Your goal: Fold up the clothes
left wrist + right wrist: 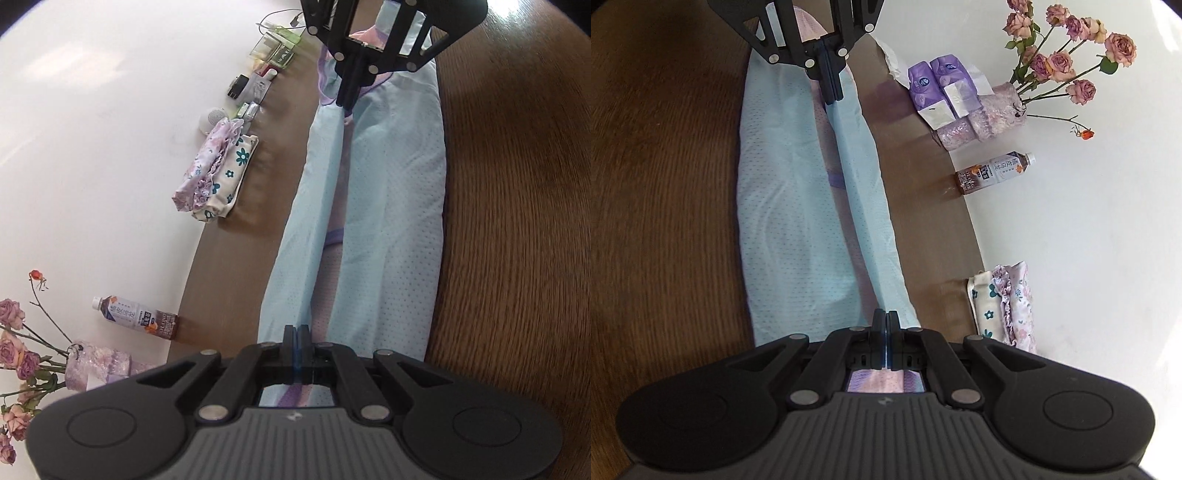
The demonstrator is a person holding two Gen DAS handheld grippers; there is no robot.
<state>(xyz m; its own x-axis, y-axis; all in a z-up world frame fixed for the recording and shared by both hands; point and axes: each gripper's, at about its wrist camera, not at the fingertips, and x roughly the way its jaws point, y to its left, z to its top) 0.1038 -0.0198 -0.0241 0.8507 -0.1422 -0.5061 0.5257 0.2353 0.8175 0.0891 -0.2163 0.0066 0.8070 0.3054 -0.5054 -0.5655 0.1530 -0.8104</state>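
A light blue perforated garment (pixel 388 206) with purple trim lies lengthwise on the wooden table (pixel 517 258), partly folded, one long edge lifted and stretched taut. My left gripper (pixel 296 332) is shut on one end of that raised edge. At the far end the right gripper (pixel 346 99) is shut on the same edge. In the right wrist view the blue garment (pixel 798 221) runs away from my right gripper (pixel 885 317), shut on the cloth, toward the left gripper (pixel 831 94) at the top, also clamped on it.
Two folded floral cloths (pixel 218 173) lie near the table's wall side, also seen as floral cloths (pixel 1004 306). A drink bottle (pixel 993 171), purple tissue packs (pixel 938 88) and a vase of dried roses (pixel 1071 59) stand along the wall. Small boxes and jars (pixel 266 70) cluster further along.
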